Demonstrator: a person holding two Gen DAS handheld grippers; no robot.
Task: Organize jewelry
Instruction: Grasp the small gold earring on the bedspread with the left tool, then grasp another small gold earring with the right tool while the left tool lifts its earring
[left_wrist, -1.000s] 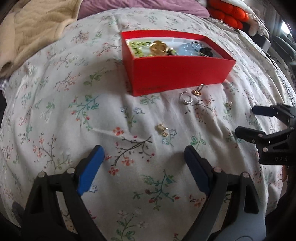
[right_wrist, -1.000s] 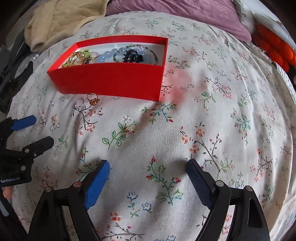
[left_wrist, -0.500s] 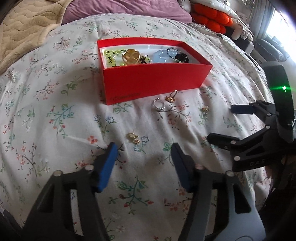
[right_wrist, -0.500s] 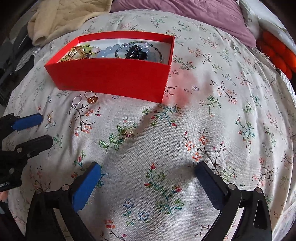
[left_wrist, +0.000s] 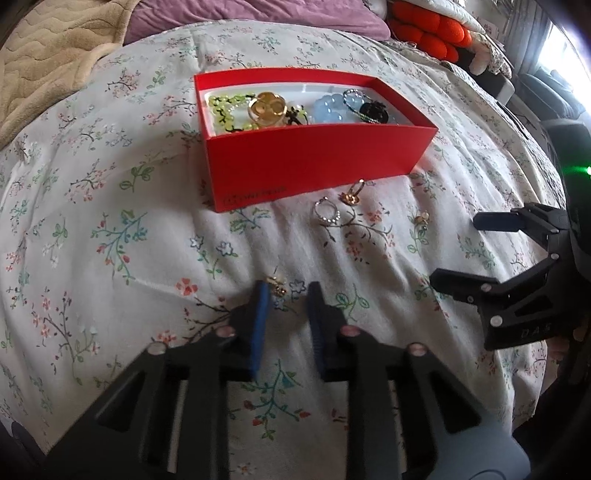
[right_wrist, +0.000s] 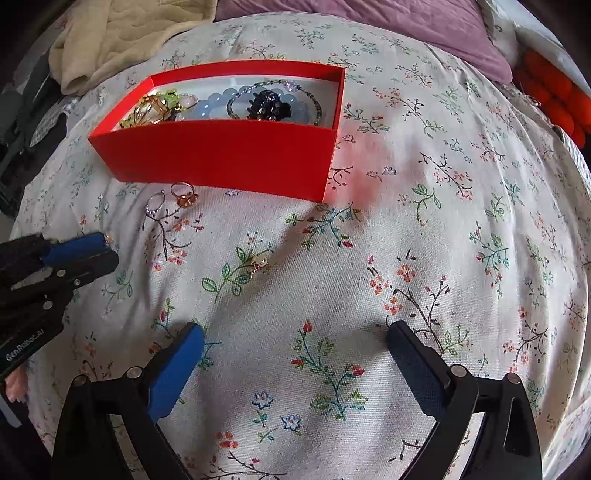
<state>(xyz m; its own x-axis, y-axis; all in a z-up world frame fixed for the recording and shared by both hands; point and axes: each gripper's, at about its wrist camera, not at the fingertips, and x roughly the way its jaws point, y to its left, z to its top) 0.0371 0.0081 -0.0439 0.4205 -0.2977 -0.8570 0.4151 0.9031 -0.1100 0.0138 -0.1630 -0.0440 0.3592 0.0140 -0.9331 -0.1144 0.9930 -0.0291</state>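
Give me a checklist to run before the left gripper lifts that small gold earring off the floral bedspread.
1. Small gold earring between the left gripper pads: ok, at the tips.
2. Pads pressing on it: cannot tell; the jaws have just been closing and a gap shows.
3. Bedspread fabric clear of the pads: cannot tell.
4. Open red cardboard box has room: ok.
5. Right gripper out of the way: ok, open, empty.
6. Silver ring and rose-gold ring clear of the lift: ok.

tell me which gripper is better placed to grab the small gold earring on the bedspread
Left: the left gripper has just been closing around the gold earring; the right gripper hangs wide open elsewhere.
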